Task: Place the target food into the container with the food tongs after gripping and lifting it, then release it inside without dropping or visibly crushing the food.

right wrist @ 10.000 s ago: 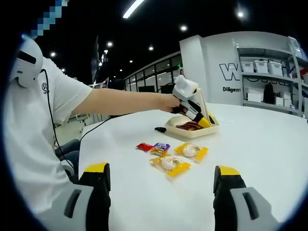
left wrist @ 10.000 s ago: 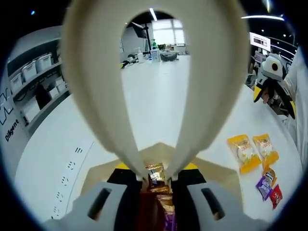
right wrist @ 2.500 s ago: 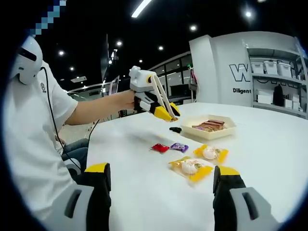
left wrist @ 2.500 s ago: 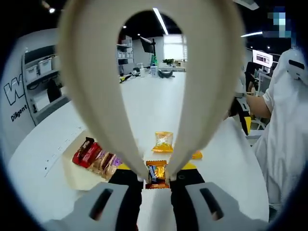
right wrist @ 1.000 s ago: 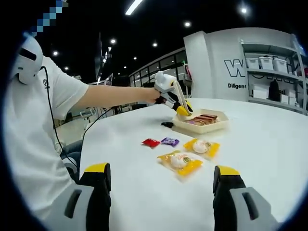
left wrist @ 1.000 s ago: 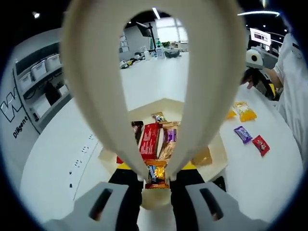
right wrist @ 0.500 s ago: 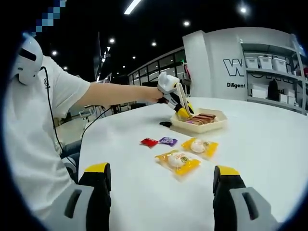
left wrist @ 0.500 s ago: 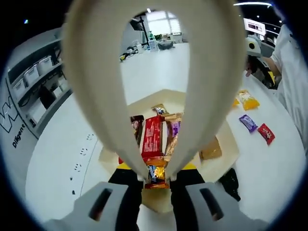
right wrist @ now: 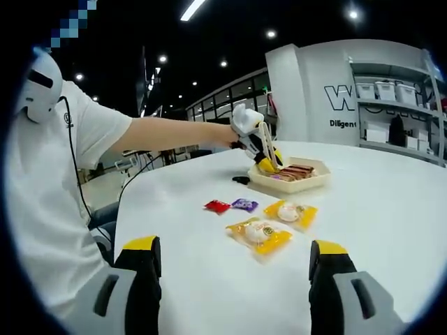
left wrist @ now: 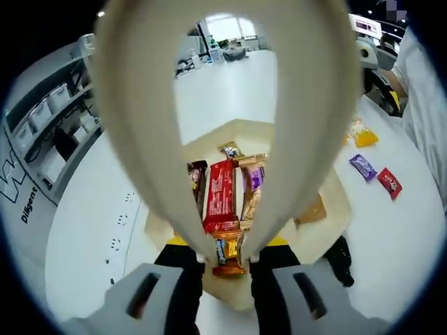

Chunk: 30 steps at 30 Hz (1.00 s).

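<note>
Now the left gripper has its fingers squeezed onto the cream tongs, and the tong tips pinch a small orange candy bar right over the near rim of the tray, just short of the red bar and the other wrapped bars lying inside. Here's the danger, I'd say: let go here and the candy could clip that rim and tumble out onto the counter; it wants carrying a touch farther in. Clamp harder and the wrapper may buckle. Over in the right gripper view, the right gripper hangs wide open and empty above the counter, near the yellow snack packs.
</note>
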### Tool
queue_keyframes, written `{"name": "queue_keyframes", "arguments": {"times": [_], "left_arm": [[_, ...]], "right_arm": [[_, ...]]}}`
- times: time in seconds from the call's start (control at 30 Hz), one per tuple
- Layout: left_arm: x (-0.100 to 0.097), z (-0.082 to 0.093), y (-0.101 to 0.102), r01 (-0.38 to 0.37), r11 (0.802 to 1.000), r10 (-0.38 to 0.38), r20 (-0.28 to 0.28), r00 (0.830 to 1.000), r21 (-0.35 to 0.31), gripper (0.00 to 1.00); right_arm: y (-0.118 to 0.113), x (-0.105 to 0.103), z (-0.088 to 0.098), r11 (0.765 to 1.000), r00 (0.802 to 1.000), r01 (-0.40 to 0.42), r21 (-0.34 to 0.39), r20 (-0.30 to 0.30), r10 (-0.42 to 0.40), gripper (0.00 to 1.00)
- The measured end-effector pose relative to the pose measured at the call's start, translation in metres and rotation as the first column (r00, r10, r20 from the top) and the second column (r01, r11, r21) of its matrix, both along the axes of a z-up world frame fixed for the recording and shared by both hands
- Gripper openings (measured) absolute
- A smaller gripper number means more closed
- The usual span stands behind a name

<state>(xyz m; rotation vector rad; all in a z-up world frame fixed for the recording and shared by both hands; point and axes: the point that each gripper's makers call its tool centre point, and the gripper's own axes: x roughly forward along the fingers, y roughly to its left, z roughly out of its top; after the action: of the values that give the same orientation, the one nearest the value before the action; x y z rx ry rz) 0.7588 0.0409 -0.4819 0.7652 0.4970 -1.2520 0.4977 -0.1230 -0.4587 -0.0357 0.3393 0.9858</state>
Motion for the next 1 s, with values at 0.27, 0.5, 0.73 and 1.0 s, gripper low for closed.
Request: {"name": "queue_keyframes", "arguments": {"times": [0.27,0.5,0.73,1.0], "left_arm": [[-0.007,0.021,0.006,-0.03,0.999,0.032,0.04,0.999,-0.035,0.23],[-0.026,0.044,0.012,-0.1,0.983,0.106,0.029,0.994,-0.151,0.23],[-0.053,0.058,0.017,-0.14,0.965,0.148,0.02,0.989,-0.22,0.22],[-0.092,0.062,0.014,-0.162,0.951,0.168,0.0,0.986,-0.265,0.21]], "right_arm": [[0.002,-0.001,0.002,1.0,1.0,-0.005,0.003,0.006,0.005,0.88],[0.008,-0.003,0.006,1.0,1.0,-0.019,0.006,0.015,0.018,0.88],[0.017,-0.006,0.009,0.999,0.999,-0.038,0.009,0.023,0.038,0.88],[0.025,-0.011,0.013,0.999,0.998,-0.053,0.01,0.031,0.053,0.88]]}}
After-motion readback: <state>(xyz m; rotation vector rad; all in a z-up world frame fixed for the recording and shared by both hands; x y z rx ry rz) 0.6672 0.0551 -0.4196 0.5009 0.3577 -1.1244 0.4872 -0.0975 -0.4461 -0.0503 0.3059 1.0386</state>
